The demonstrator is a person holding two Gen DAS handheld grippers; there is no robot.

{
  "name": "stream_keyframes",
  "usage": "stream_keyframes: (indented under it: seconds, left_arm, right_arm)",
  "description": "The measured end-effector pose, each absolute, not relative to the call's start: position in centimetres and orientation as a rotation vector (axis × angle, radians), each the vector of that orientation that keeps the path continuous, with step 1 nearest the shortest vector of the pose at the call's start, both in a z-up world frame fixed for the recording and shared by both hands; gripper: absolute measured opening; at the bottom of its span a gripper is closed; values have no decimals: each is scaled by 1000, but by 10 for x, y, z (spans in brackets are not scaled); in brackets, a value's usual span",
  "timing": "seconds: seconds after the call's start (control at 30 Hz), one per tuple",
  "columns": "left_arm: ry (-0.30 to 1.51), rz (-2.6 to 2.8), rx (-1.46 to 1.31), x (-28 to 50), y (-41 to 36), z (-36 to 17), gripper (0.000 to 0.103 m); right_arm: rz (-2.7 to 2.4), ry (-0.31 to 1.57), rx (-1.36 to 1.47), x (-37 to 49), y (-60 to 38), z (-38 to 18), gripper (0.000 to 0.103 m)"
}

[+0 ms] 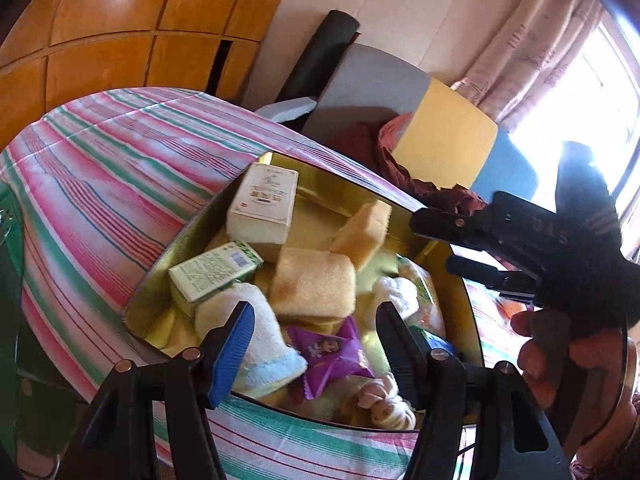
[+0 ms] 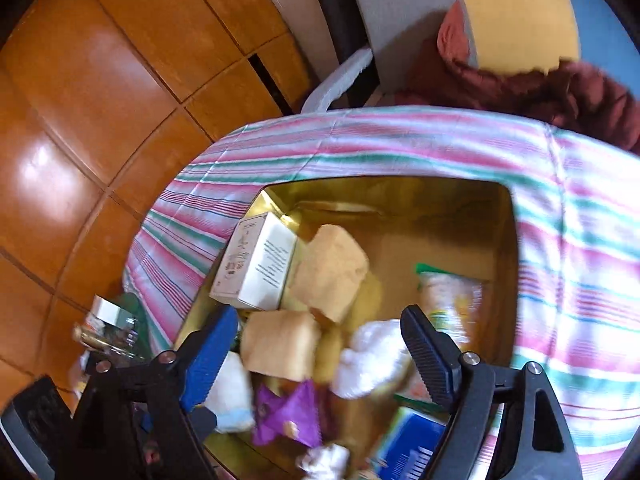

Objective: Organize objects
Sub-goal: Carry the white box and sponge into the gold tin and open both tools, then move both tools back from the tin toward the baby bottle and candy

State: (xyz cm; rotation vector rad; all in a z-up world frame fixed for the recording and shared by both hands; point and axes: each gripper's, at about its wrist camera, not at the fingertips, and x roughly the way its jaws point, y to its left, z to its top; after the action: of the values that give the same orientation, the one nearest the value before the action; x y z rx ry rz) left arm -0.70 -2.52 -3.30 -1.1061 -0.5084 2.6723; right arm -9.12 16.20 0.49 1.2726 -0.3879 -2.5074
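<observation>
A gold-lined box (image 1: 136, 304) sits on a striped bedspread (image 1: 100, 168) and holds several items: a cream carton (image 1: 262, 208), a green-white carton (image 1: 212, 270), two yellow sponges (image 1: 314, 280), a white towel (image 1: 256, 332), a purple packet (image 1: 332, 356). My left gripper (image 1: 316, 328) is open above the box, empty. My right gripper (image 2: 320, 340) is open over the same box (image 2: 506, 248), empty; it also shows at the right of the left wrist view (image 1: 436, 240). The cream carton (image 2: 256, 264), the sponges (image 2: 328, 272) and the purple packet (image 2: 288, 416) lie below it.
An orange wooden wardrobe (image 1: 120, 20) stands behind the bed. Grey and yellow cushions (image 1: 444, 136) and a maroon garment (image 2: 540, 84) lie past the bed's far edge. A curtained window (image 1: 568, 80) is at right. Small clutter (image 2: 108, 332) sits on the floor at left.
</observation>
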Motion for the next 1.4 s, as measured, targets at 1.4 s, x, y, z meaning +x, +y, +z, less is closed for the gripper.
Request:
stream_keyframes:
  seconds: [1.4]
  left_arm:
    - [-48, 2237, -1070, 25, 164, -5, 64]
  right_arm:
    - [-2981, -219, 1709, 8, 474, -52, 101]
